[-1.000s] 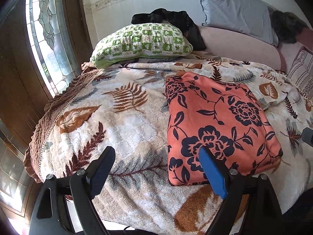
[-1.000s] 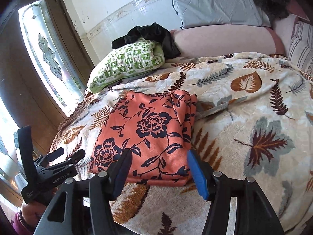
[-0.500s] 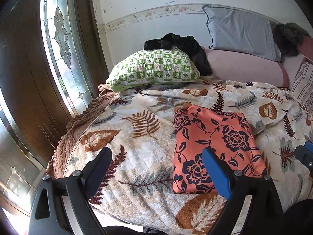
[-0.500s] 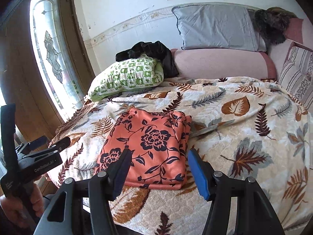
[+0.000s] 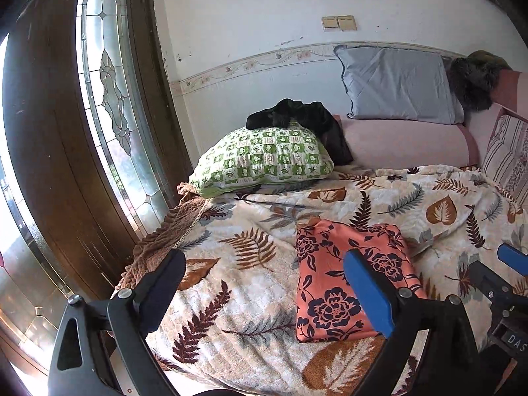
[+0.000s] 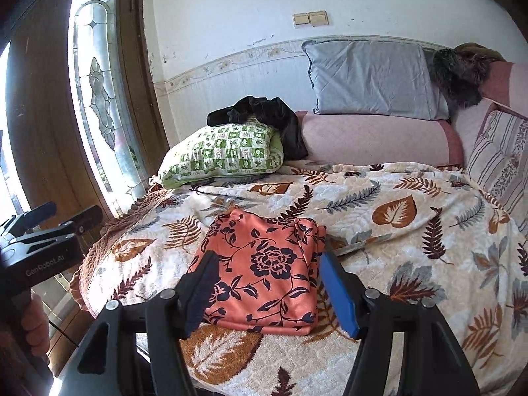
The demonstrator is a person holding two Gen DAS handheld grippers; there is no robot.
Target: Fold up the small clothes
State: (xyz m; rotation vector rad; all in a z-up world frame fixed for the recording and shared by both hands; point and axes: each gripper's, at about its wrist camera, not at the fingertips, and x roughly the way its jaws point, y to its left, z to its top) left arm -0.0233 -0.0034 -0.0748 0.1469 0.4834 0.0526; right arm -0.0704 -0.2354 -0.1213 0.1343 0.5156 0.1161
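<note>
Right wrist view: folded floral garment (image 6: 264,270) lies at six o'clock on the blanket (image 6: 396,204); right gripper (image 6: 267,288), jaws just widened, and left gripper (image 5: 264,290) both released; best withdrawn without snagging.

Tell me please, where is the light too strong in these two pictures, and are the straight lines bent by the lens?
Left wrist view: daylight through the glass door panel burns out the far left edge, and the door frame bows strongly. Right wrist view: the same panel glares, the wall border curves, but the folded floral cloth is evenly lit and sharp.
</note>
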